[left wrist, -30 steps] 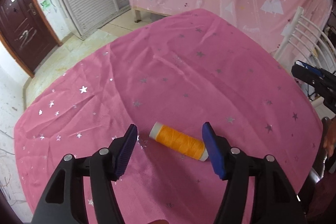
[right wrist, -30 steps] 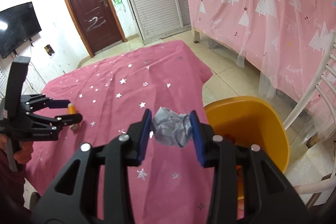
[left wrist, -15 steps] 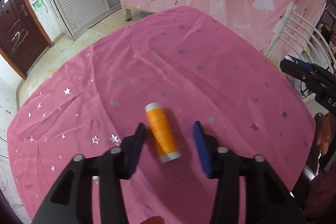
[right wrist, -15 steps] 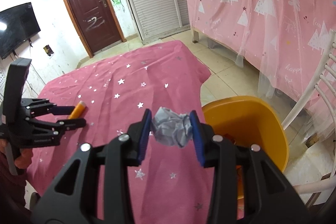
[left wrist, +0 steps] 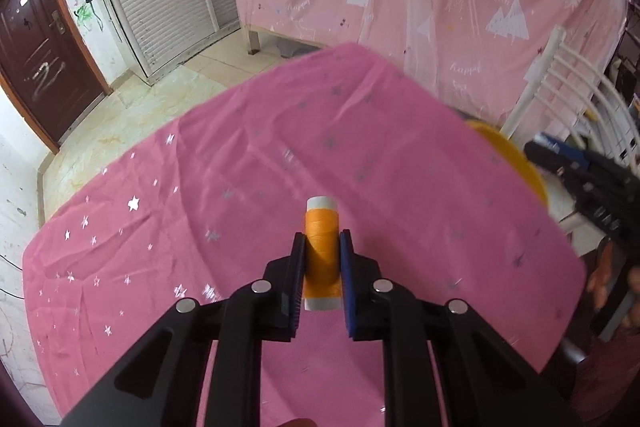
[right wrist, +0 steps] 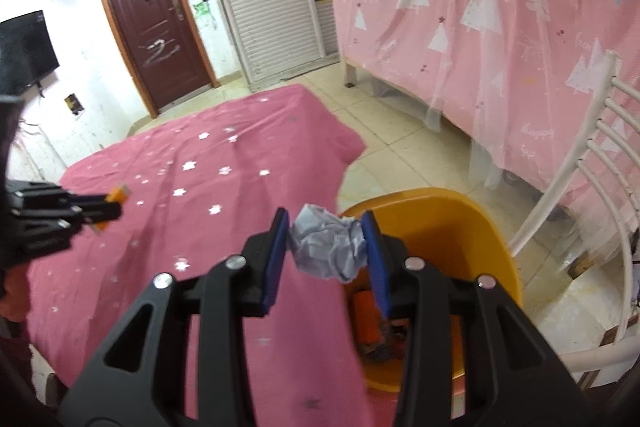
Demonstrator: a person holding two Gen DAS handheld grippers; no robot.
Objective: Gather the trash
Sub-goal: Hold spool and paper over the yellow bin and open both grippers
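Thread spool, orange w/ white ends, sits clamped lengthwise between the left gripper fingers, which have just been closing on it; the pads press both sides, and in the right wrist view it appears lifted off the counter. Crumpled grey paper wad is pinched between the right gripper fingers, held clear of the cloth, right at the near rim of the orange bin, partly over its mouth. Bin stands on the floor beside the counter's pink star cloth; it already holds some items, incl. something orange, rest too blurred to name. Judged progress: both pieces picked up, neither dropped yet. Left to do: release the wad into the bin, then bring the spool across, approx. the whole counter width, and drop it too. No other trash shows on the cloth in either view.
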